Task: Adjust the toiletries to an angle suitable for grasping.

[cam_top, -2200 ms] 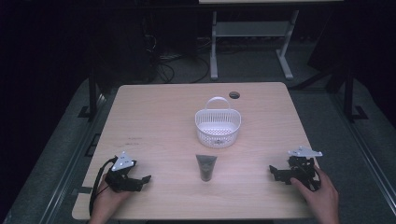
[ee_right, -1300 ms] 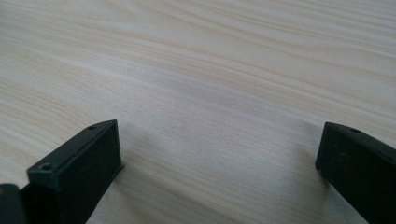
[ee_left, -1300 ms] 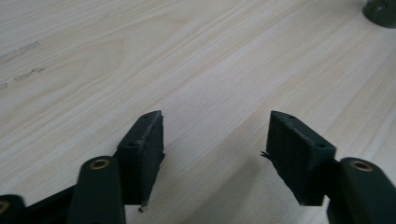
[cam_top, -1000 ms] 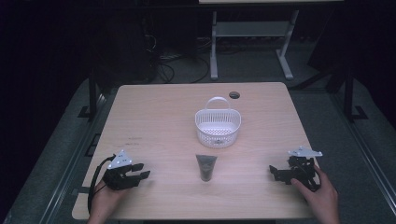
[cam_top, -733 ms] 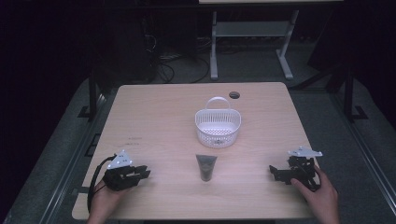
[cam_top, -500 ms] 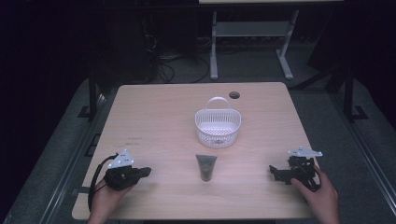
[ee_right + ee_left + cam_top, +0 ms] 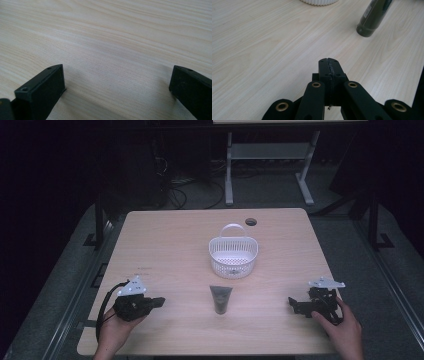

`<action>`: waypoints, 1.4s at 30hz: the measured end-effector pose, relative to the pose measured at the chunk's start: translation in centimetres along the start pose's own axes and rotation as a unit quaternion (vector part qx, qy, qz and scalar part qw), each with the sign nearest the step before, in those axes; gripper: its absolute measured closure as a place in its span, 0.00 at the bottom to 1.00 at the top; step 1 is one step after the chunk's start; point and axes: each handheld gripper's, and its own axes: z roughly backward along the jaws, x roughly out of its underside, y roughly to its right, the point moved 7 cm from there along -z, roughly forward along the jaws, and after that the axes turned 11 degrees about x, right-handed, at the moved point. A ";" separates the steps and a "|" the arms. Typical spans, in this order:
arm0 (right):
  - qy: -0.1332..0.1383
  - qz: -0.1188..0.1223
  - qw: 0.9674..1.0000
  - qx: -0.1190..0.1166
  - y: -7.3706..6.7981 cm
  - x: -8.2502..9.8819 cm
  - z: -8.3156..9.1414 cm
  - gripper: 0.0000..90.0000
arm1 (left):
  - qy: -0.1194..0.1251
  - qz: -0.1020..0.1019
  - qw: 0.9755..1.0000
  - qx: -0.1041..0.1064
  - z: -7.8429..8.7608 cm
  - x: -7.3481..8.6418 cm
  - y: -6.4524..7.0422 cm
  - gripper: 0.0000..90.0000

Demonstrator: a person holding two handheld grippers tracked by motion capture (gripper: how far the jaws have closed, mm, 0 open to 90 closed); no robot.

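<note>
The dark tube [image 7: 220,299], mid-frame, looks light and squashy; pinch its stiffer cap end. Left tongs [image 7: 159,301] pressed together, right tongs [image 7: 291,303] spread, both empty.

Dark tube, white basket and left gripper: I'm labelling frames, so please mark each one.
dark tube [image 7: 220,298], high view, middle of its body.
white basket [image 7: 233,261], high view, front wall.
left gripper [image 7: 329,65], left gripper view, seam where its shut tips meet.

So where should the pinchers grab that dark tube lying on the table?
Probably across the middle of the dark tube, coming down from above. It lies flat on the table, its length running toward the white basket, so jaws set crosswise could close on its two long sides. The round cap end looks thicker, the far end flatter.
</note>
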 end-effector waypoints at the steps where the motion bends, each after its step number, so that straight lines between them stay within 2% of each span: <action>1: 0.000 0.000 1.000 0.000 0.0 0.0 0.0 0.00 | 0.001 0.000 1.000 0.002 0.0 -0.1 0.1 1.00; 9: 0.000 0.000 1.000 0.000 0.0 0.0 0.0 0.00 | -0.002 -0.015 1.000 0.013 -0.3 -1.4 1.0 1.00; 42: 0.001 0.000 1.000 0.000 0.0 0.0 0.0 0.00 | 0.013 -0.048 0.997 0.051 -1.4 -5.8 3.9 1.00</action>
